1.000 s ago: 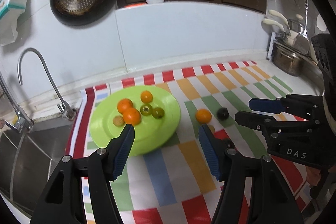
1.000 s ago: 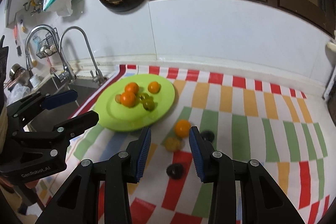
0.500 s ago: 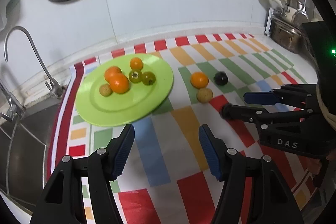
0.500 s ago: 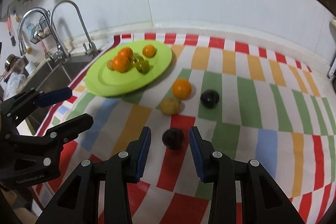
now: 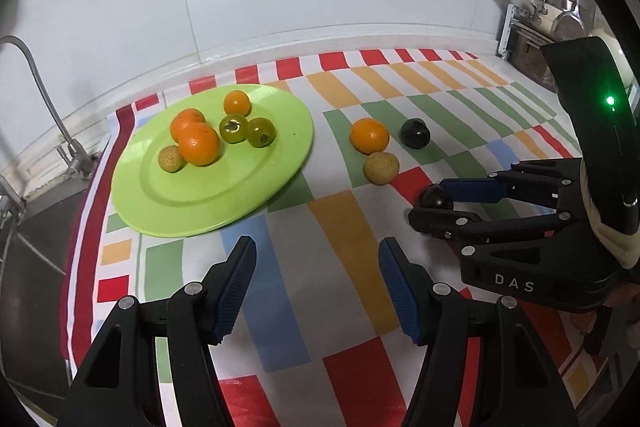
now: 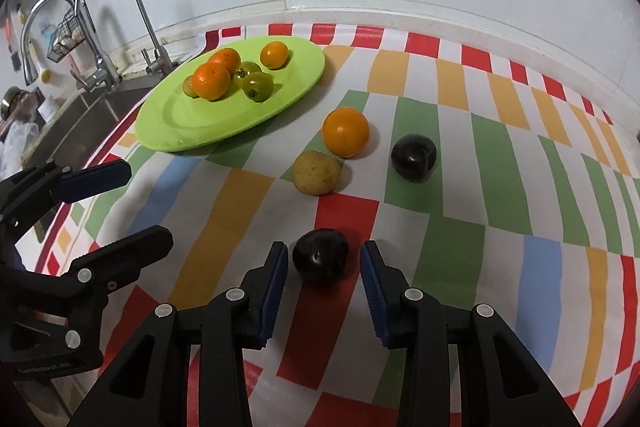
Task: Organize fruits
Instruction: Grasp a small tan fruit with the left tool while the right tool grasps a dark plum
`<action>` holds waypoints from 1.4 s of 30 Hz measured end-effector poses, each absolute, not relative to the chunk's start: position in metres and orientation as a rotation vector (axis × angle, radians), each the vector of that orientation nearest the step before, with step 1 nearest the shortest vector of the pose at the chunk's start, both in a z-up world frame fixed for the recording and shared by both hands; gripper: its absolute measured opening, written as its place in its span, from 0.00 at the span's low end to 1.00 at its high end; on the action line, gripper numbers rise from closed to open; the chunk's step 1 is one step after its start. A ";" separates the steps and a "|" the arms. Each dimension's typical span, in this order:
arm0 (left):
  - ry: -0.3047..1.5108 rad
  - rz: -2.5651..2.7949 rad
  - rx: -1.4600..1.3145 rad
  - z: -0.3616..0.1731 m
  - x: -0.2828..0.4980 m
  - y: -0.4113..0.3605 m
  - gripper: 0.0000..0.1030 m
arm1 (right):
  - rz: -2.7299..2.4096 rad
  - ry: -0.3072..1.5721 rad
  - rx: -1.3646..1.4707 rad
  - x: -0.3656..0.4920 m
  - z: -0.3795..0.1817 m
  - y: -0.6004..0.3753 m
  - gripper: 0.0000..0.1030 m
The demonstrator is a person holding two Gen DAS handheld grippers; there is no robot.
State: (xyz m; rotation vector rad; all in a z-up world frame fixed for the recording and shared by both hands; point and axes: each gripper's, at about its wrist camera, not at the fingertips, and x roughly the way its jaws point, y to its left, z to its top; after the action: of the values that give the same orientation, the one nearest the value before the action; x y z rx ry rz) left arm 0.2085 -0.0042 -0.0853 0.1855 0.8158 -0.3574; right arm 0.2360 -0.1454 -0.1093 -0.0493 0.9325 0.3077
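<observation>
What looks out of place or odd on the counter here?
Four fruits lie on the striped cloth off the green plate: an orange, a yellowish fruit and two dark plums. Nothing looks spilled or damaged.

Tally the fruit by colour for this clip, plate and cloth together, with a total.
Orange: 4, three on the green plate, one on the cloth
Green: 2, both on the plate
Yellowish-tan: 2, one on the plate, one on the cloth
Dark purple-black: 2, both on the cloth
Total: 10
</observation>
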 end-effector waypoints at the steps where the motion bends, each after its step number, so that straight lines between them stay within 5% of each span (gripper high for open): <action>1: 0.814 -0.359 0.182 -0.085 0.209 -0.005 0.61 | 0.310 0.933 -0.049 0.237 -0.109 -0.145 0.37; 5: 0.814 -0.371 0.174 -0.085 0.213 -0.006 0.61 | 0.310 0.933 -0.056 0.235 -0.108 -0.146 0.28; 24: 0.789 -0.488 0.220 -0.091 0.250 -0.057 0.60 | 0.202 0.886 0.065 0.234 -0.092 -0.188 0.28; 39: 0.881 -0.462 0.200 -0.112 0.274 -0.080 0.28 | 0.189 0.885 0.075 0.243 -0.089 -0.199 0.28; 42: 0.887 -0.452 0.180 -0.111 0.275 -0.078 0.28 | 0.192 0.887 0.074 0.244 -0.089 -0.199 0.28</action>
State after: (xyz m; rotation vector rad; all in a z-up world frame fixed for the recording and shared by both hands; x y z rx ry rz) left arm 0.2745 -0.0779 -0.1113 0.1803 0.8872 -0.4522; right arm 0.2437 -0.1992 -0.0890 0.0736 0.8871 0.1924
